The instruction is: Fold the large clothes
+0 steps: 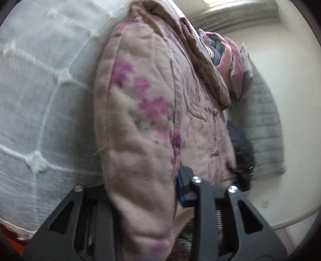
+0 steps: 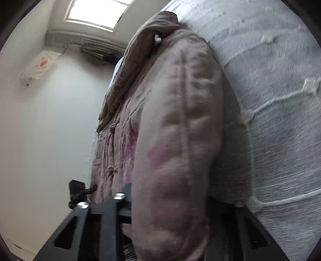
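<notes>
A padded pink-beige jacket with purple flower print [image 1: 144, 112] lies on a white bedspread [image 1: 40, 90]. My left gripper [image 1: 144, 192] is shut on one thick sleeve or edge of the jacket, which fills the gap between the fingers. My right gripper [image 2: 170, 200] is shut on the other padded sleeve [image 2: 176, 140]. The jacket's knotted front buttons [image 2: 111, 170] show between the sleeves. The other gripper shows small beyond the jacket in the left wrist view [image 1: 242, 170] and in the right wrist view [image 2: 77, 192].
A pile of other clothes, pink and grey [image 1: 230, 60], lies past the jacket's collar. A grey quilted pad [image 1: 264, 130] lies beside it. A pale wall [image 2: 50, 120] and a window [image 2: 96, 12] stand beyond.
</notes>
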`<state>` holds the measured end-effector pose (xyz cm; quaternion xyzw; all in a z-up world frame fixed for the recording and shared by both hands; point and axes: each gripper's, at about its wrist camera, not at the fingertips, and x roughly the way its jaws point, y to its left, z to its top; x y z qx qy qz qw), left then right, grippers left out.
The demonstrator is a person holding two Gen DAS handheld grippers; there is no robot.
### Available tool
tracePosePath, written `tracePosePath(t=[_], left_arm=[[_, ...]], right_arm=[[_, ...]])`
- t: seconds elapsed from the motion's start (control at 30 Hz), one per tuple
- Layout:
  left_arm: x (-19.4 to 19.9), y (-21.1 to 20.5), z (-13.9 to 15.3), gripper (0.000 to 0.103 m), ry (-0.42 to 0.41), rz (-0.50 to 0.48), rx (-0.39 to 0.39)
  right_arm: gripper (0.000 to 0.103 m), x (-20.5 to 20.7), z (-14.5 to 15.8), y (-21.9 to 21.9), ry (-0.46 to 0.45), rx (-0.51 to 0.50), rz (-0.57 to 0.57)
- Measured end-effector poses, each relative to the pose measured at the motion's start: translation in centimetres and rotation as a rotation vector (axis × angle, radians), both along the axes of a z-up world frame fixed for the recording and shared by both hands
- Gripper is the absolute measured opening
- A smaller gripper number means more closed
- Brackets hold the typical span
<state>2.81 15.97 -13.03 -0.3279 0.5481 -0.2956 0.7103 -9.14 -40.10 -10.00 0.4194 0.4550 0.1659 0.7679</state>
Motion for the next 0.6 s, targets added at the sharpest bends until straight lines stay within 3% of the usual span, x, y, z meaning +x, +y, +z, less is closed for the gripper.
tracePosePath(t=[0.13,0.23,0.43,0.6], left_arm=[[-0.9,-0.3,2.3,0.022,-0.098,0.008,-0.010],[-1.2,-0.6,5.8,0.021,-0.194,0.022,-0.048],[-2.2,-0.8,12.9,0.019,-0.371,0.071,-0.085],[-3.9,1.1,17.6,0.018,-0.488,0.110,-0.116]], right_arm=[[0.023,-0.4,3.6,0.9,-0.115,-0.023,0.006],[0.021,-0.6,7.5,1.6,-0.215,-0.038,0.015],[0.019,-1.5,14.2,3.1,-0.335,-0.087,0.022],[0.019,-4.9,17.4,2.8,-0.417,-0.047,0.005]])
